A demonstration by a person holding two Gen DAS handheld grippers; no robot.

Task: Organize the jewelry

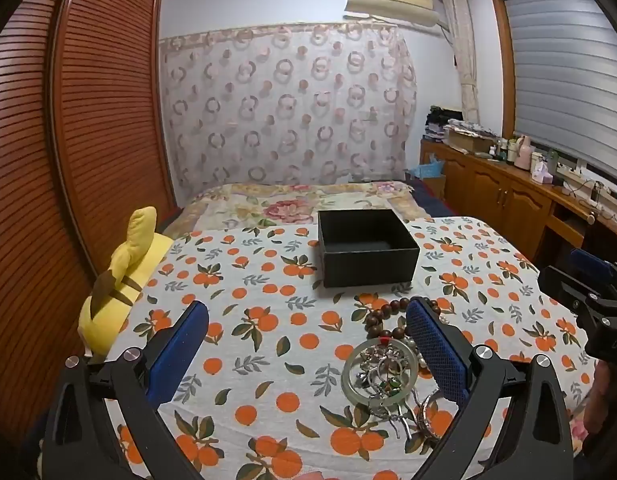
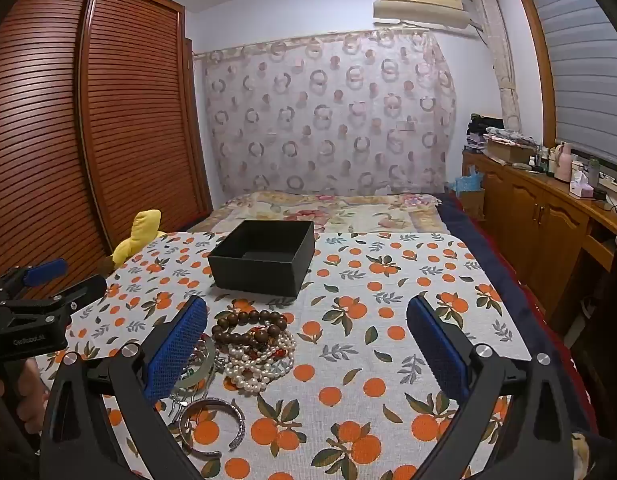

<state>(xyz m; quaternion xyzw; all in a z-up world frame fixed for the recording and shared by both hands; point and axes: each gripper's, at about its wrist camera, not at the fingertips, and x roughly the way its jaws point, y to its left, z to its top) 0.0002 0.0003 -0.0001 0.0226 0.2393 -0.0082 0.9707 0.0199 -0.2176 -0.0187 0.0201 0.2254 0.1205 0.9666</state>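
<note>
Left wrist view: the left gripper point(image 1: 308, 354) hangs above the orange-print cloth point(image 1: 268, 312) on the bed, its 2 blue-padded fingers point(image 1: 436, 352) spread wide apart with nothing between them. The jewelry pile point(image 1: 388, 372) lies just beside the right-hand finger: a pale green bangle point(image 1: 378, 374) ringing a tangle of small charms, with dark wooden beads point(image 1: 378, 318) behind it. The black box point(image 1: 368, 252) stands open and apparently empty, beyond the pile, apart from it. A yellow plush toy point(image 1: 120, 280) rests at the cloth's left edge.

Right wrist view: the right gripper point(image 2: 308, 354) is likewise spread wide and holds nothing. The pile sits at its left finger: wooden beads point(image 2: 248, 326), a heap of pearl strands point(image 2: 260, 364) and a silver cuff point(image 2: 212, 426) nearest the camera. The box point(image 2: 264, 256) stands beyond.

Judged stage: the opening step, since no piece is in the box and none is grasped. The next move calls for centring 1 gripper over a single piece, probably the beads or the bangle, closing on it, and lifting slowly, because the strands overlap and may drag neighbours along.
</note>
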